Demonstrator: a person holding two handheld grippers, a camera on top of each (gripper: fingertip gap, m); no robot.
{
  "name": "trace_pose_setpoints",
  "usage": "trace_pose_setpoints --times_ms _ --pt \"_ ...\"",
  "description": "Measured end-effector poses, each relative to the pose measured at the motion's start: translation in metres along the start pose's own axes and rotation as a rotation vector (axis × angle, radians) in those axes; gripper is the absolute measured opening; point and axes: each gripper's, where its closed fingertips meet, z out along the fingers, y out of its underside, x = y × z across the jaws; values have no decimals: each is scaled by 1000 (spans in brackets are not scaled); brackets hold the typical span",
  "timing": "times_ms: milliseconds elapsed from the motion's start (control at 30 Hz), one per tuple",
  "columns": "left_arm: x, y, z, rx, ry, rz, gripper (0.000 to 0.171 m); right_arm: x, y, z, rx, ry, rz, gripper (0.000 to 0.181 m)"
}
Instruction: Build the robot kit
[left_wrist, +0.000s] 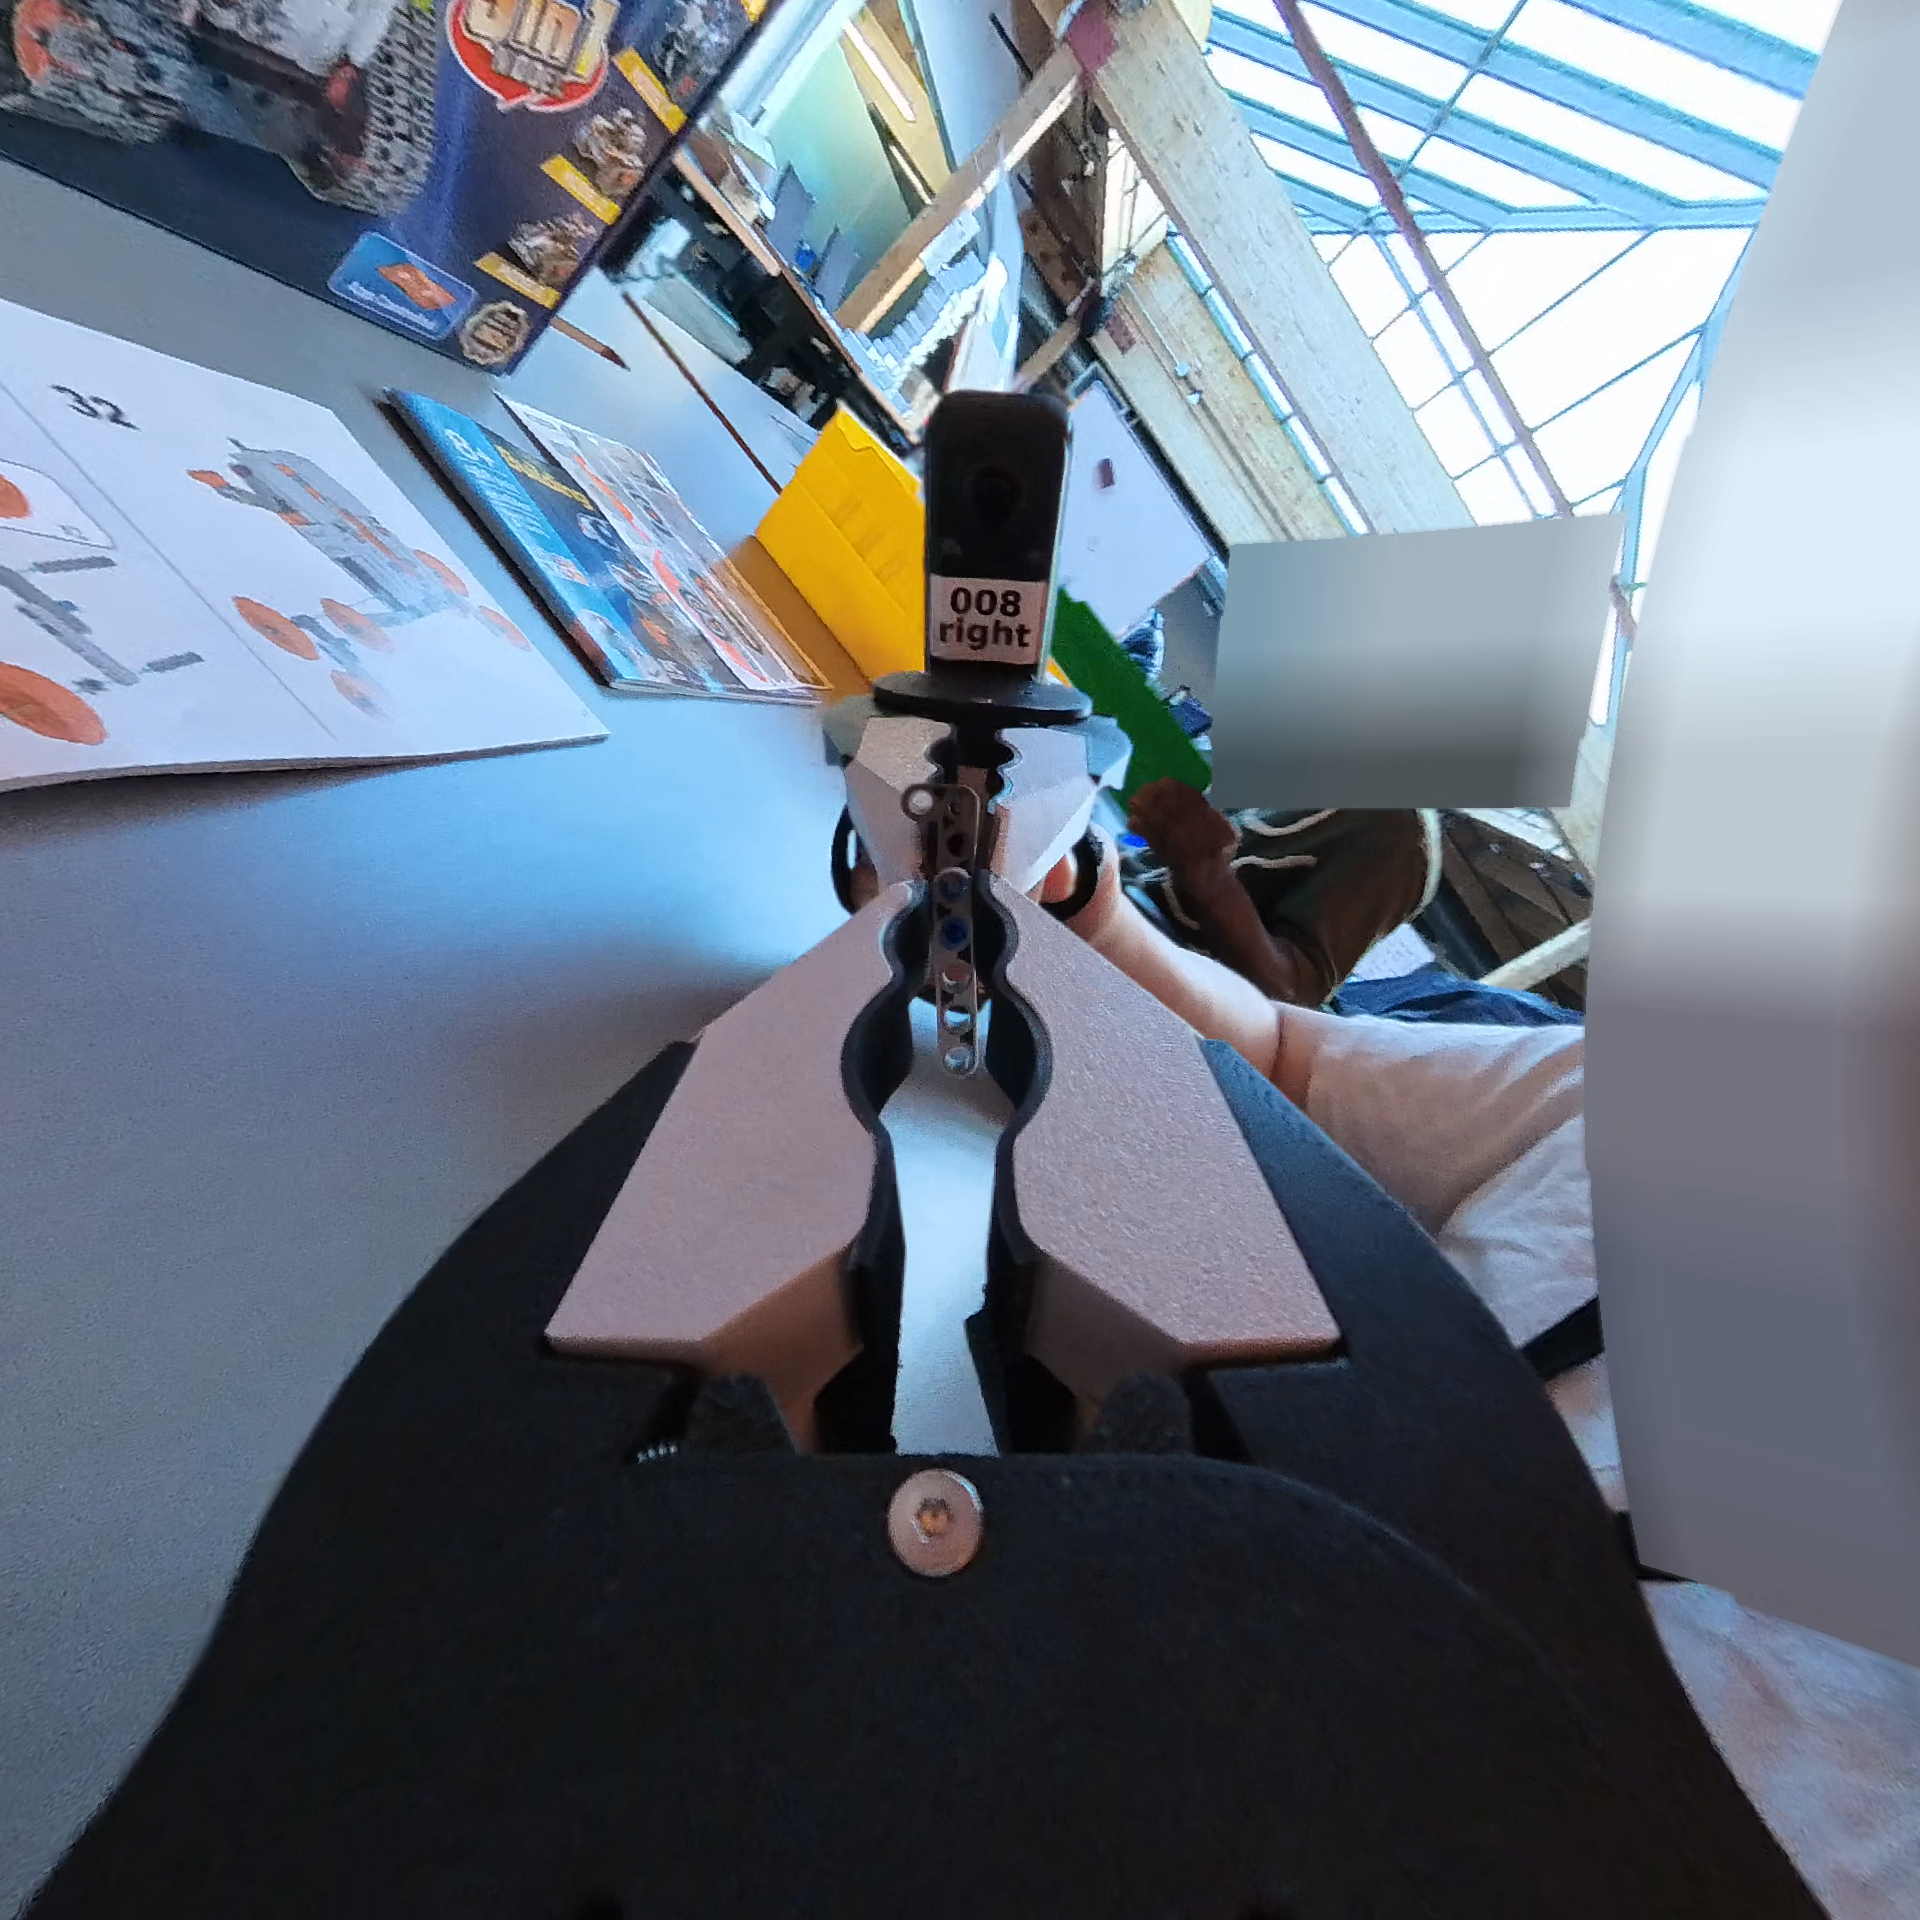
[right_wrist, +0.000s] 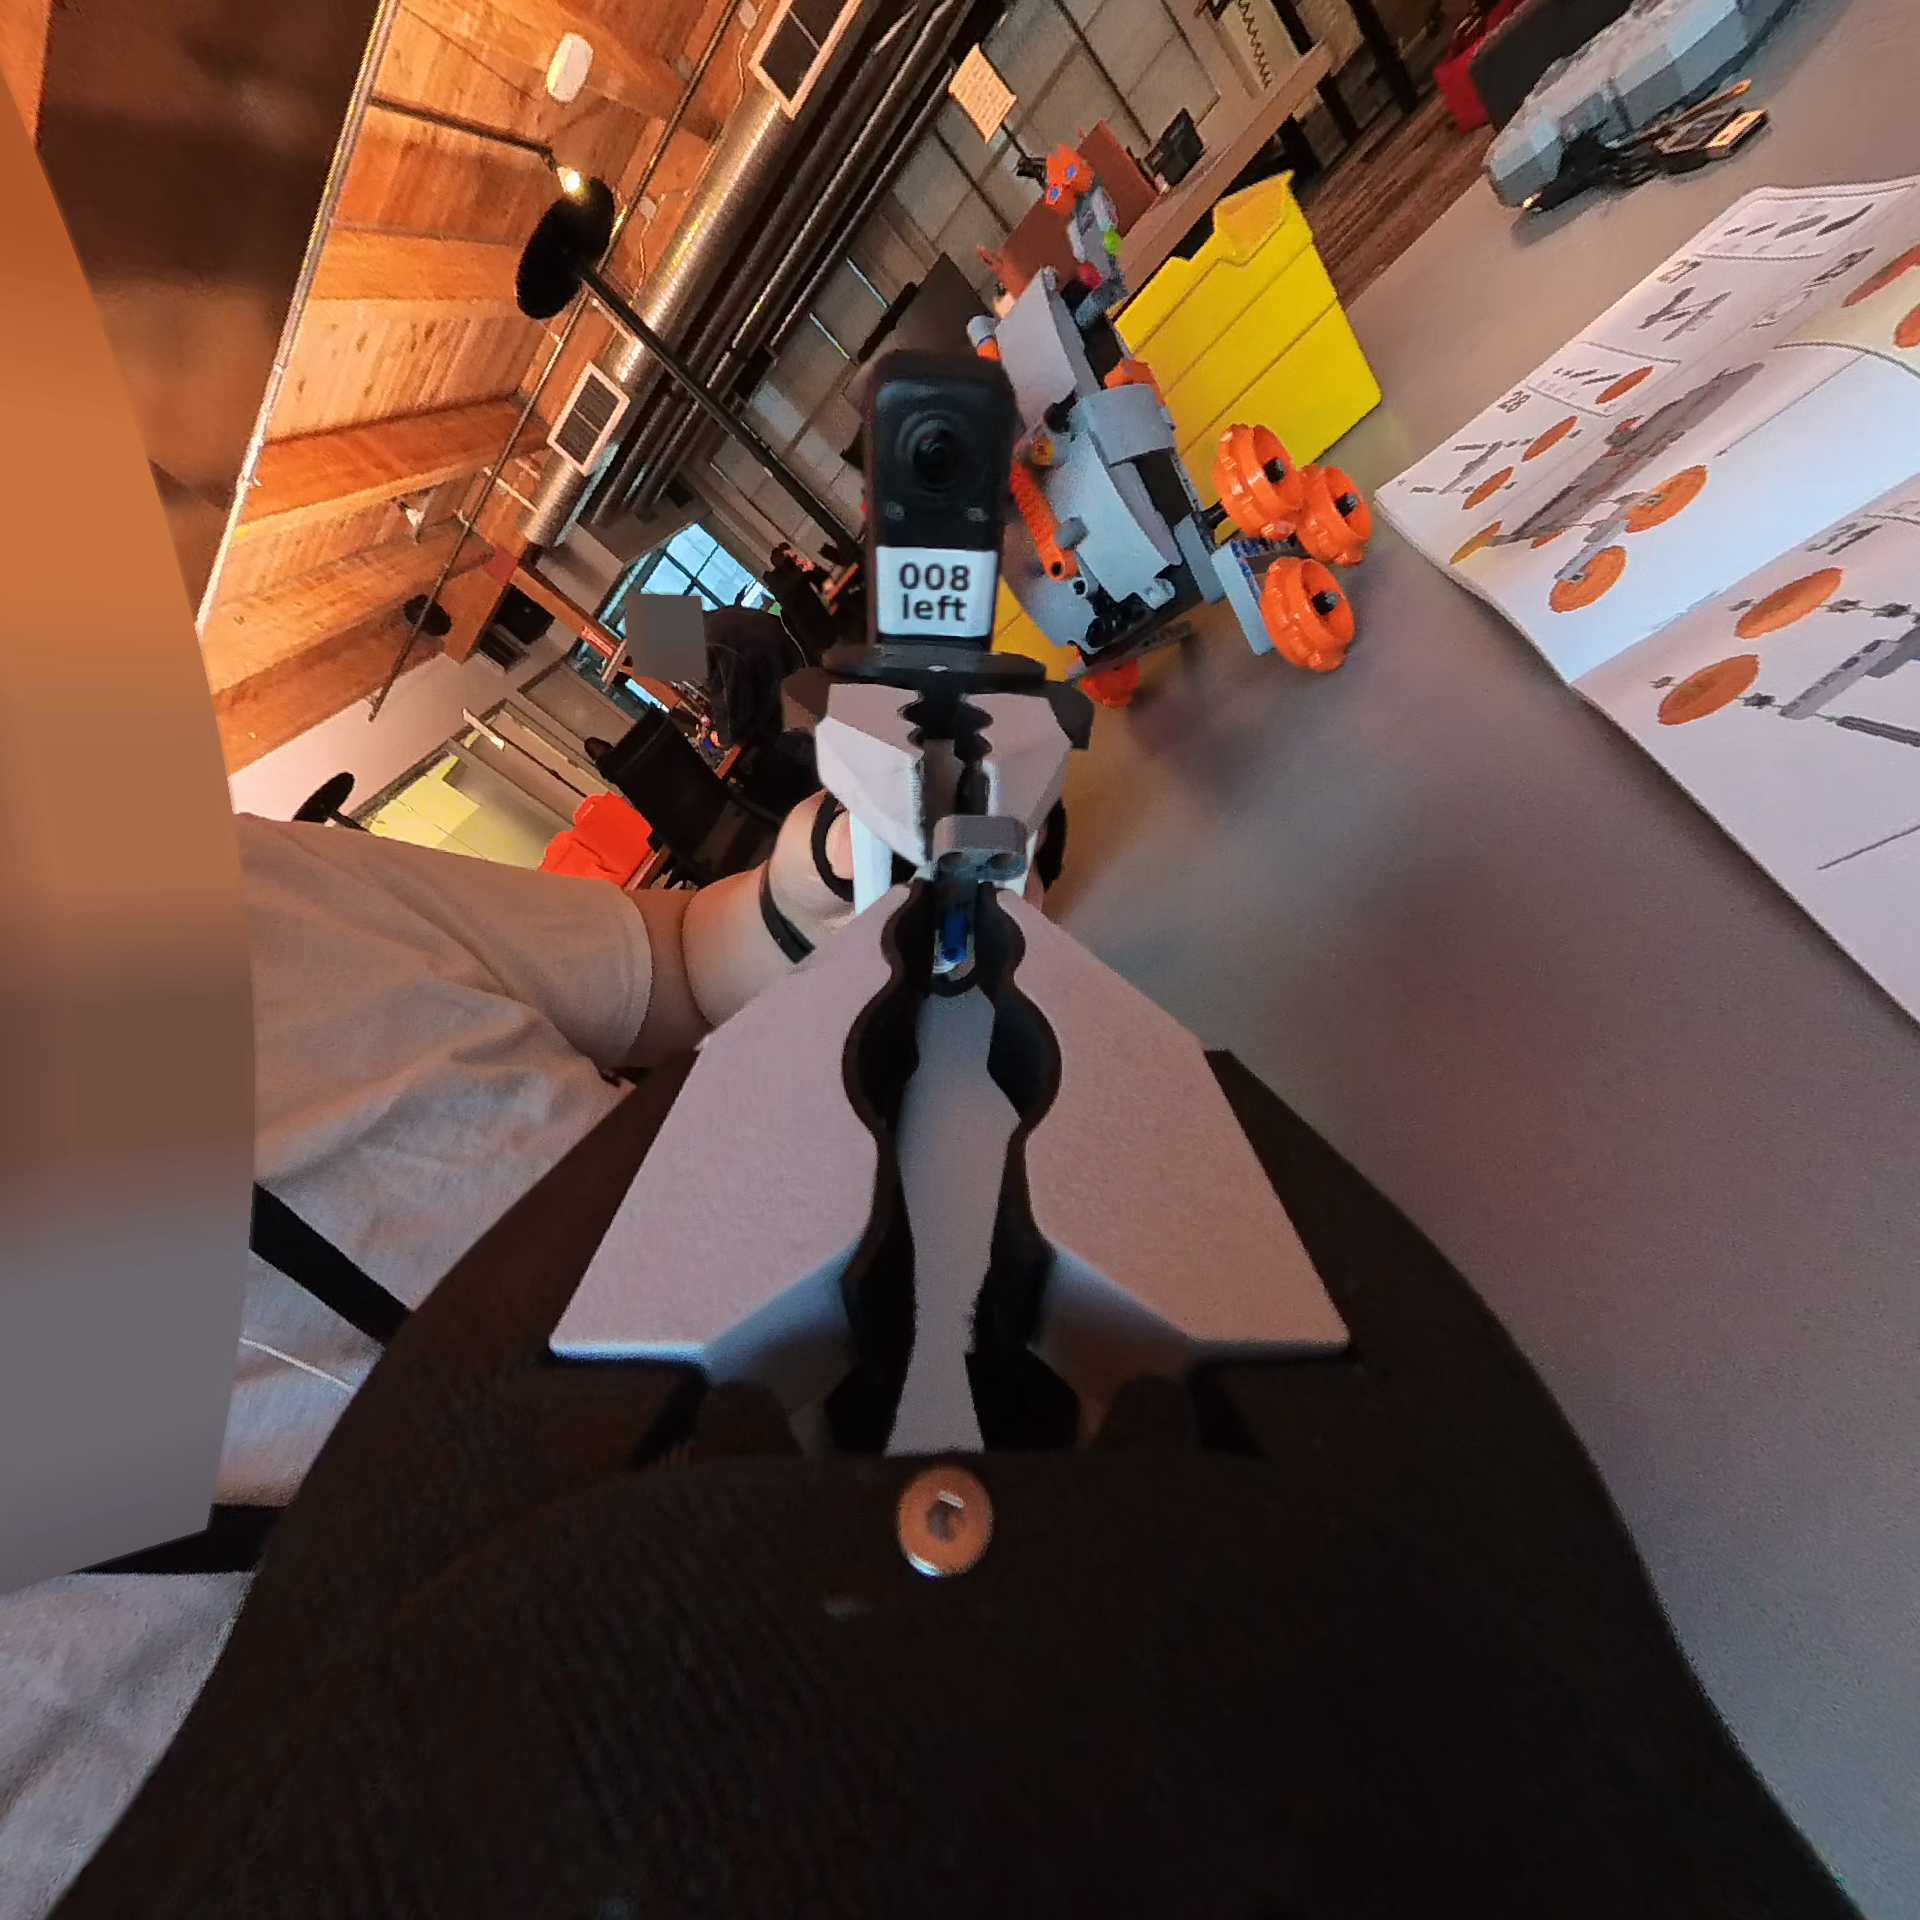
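Note:
My two grippers face each other tip to tip above the grey table (left_wrist: 312, 1039). My left gripper (left_wrist: 952, 914) is shut on a light grey holed beam (left_wrist: 956, 1023) that carries blue pins (left_wrist: 950, 928). My right gripper (left_wrist: 958, 800) meets it head on and is shut on a darker grey beam (left_wrist: 951, 836) joined to the light one. In the right wrist view my right gripper (right_wrist: 961, 914) pinches the piece with the blue pin (right_wrist: 949, 935). The left gripper (right_wrist: 961, 821) is just beyond, with the grey beam end (right_wrist: 982, 840) at its tips.
An open instruction booklet (left_wrist: 260, 623) (right_wrist: 1714, 520) lies on the table, with a second booklet (left_wrist: 623, 561) and a toy box (left_wrist: 499, 156) behind. A grey model with orange wheels (right_wrist: 1143, 499) stands by a yellow bin (right_wrist: 1257, 322) (left_wrist: 842, 530). A person's forearms (left_wrist: 1174, 966) (right_wrist: 665, 956) hold the grippers. My two grippers' fingertips are within a few centimetres of each other.

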Motion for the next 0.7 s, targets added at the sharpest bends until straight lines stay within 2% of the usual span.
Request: trace_pose_setpoints --times_ms 67,300,467,567,700 --pt "1 2 1 -7 33 -32 6 -1 2 -1 -18 8 -19 6" --pt "-5 11 4 -53 30 -76 5 6 10 -4 -139 180 -230 7" --pt "-3 11 4 -53 71 -145 5 4 11 -5 -162 198 -293 7" --pt "-2 13 4 -70 76 -133 5 2 12 -5 -174 188 -311 7" --pt "-3 20 4 -126 68 -157 5 3 19 -6 -245 238 -425 7"
